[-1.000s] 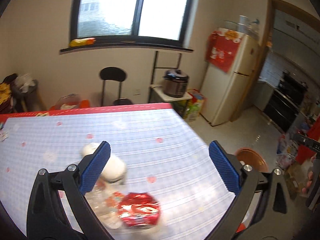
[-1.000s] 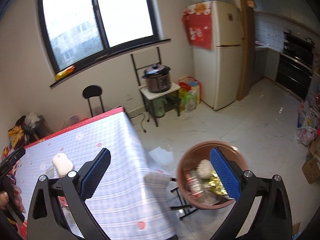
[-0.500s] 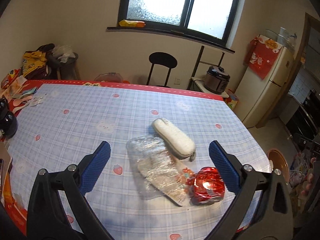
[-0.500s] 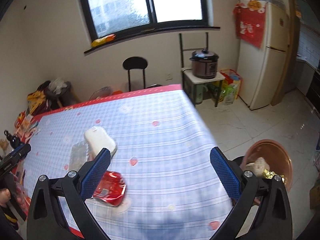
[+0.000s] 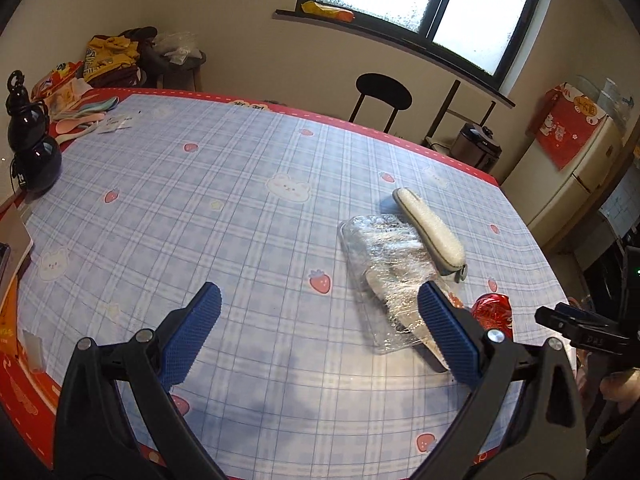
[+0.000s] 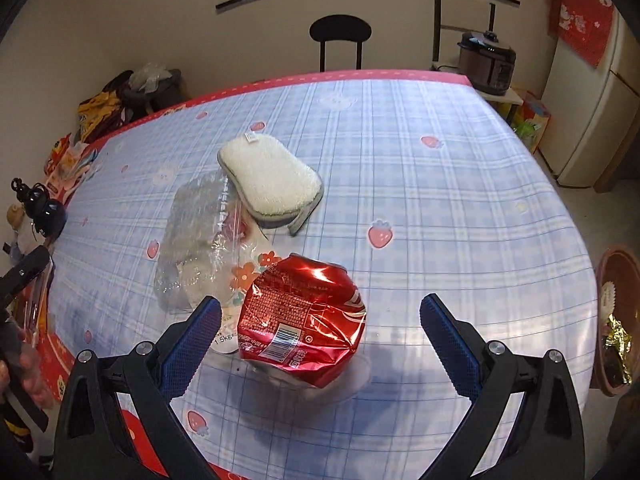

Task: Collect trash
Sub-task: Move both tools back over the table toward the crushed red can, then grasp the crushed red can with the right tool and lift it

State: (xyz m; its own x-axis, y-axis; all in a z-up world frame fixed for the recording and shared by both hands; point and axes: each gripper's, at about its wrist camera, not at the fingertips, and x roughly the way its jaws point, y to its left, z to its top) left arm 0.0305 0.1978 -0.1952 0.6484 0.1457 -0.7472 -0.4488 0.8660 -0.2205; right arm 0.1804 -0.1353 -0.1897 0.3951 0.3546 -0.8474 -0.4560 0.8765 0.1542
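While both grippers gape empty, only the right gripper (image 6: 320,322) view shows what looks like a brown bin (image 6: 618,320).

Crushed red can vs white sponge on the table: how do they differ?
The crushed red can is shiny, dented metal with printed text and a barcode; the white sponge is matte and fuzzy with a grey edge. The can sits nearest the right gripper, between its open fingers; the sponge lies farther back. The can keeps a bulky crumpled form; the sponge lies flat and intact. Both rest on the plaid tablecloth, beside the clear plastic bag.
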